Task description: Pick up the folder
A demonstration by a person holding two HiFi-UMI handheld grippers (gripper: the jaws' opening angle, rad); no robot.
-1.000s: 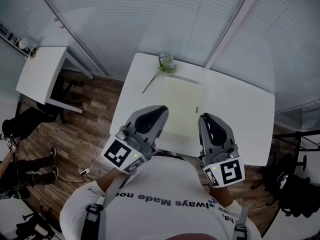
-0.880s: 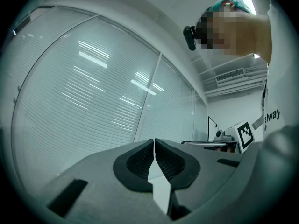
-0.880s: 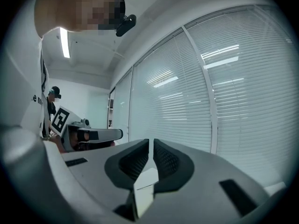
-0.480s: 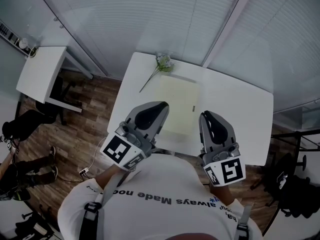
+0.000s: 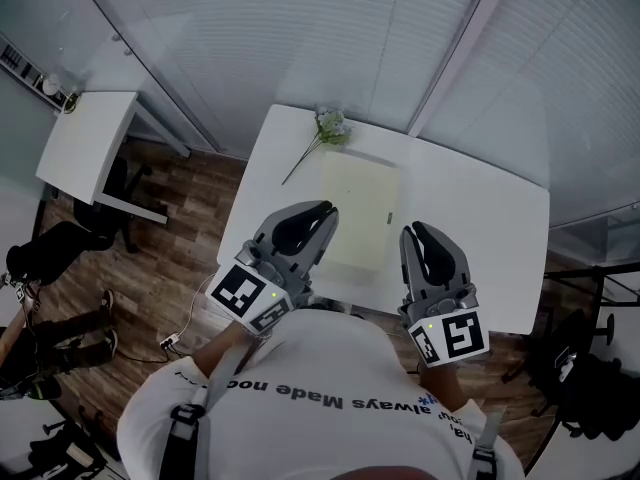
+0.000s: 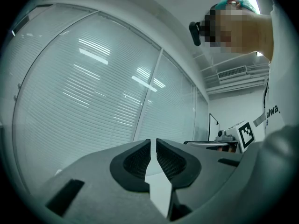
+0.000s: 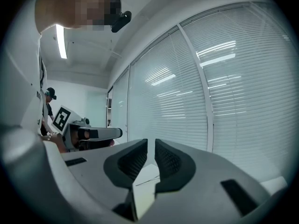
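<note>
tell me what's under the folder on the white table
The folder lies flat on the white table, and only bare table surface shows around its edges. Anything beneath it is covered and cannot be seen. A flower sprig lies beside its far left corner.

Near corner of the folder (image 5: 362, 208) seems hidden behind the left gripper (image 5: 326, 216).

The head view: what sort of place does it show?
Most likely an office or a meeting room: a white table and a smaller desk stand on a wood-pattern floor, beside tall closed blinds.
</note>
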